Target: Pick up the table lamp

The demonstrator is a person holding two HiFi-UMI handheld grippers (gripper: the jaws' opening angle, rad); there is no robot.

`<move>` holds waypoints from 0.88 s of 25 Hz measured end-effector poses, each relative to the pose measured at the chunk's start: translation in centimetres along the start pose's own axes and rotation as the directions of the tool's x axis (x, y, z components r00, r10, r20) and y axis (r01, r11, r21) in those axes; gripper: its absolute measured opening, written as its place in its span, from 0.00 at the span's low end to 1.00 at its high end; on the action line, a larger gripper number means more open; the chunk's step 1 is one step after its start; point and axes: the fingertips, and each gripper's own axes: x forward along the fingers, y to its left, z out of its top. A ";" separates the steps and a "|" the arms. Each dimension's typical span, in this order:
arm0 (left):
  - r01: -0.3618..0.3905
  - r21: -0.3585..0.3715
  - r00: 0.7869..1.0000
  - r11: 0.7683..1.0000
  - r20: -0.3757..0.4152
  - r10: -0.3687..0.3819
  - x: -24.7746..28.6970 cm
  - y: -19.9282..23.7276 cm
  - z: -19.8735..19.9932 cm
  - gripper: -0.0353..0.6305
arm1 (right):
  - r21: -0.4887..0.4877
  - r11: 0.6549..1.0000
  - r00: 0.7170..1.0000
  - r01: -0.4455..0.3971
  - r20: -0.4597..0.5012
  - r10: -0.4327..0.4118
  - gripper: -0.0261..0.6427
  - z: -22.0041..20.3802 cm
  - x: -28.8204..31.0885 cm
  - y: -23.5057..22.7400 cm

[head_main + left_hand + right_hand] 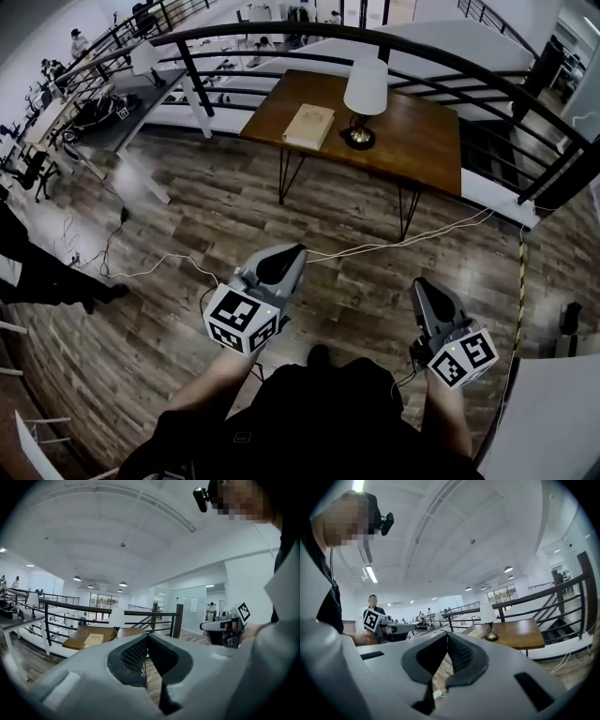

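The table is smooth brown wood, the floor matt planks, the lamp base shiny metal.

Bright, even indoor light, a ceiling light strip glaring at ten o'clock; fisheye bending, black corners.

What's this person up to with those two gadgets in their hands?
A person holds a left gripper and a right gripper out in front over the wooden floor, both shut and empty. Ahead stands a table with a lamp and a book beside it. The lamp is what they are after, but it is untouched and both grippers are well short of the table.
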 end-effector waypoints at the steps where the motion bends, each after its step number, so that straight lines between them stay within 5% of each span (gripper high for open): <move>1: 0.003 -0.005 1.000 1.000 0.000 -0.003 0.5 0.6 -0.1 0.06 | 0.001 1.000 1.000 0.002 -0.001 -0.002 0.06 0.1 0.8 -0.3; 9: 0.002 -0.041 1.000 0.999 -0.028 -0.003 6.3 5.8 -0.4 0.06 | 0.015 1.000 0.999 -0.020 -0.026 0.021 0.06 0.8 8.4 -4.3; 22: -0.091 -0.030 0.995 0.995 -0.044 0.090 24.0 15.2 3.5 0.06 | -0.020 0.995 0.995 -0.101 -0.030 0.100 0.06 4.9 22.8 -20.3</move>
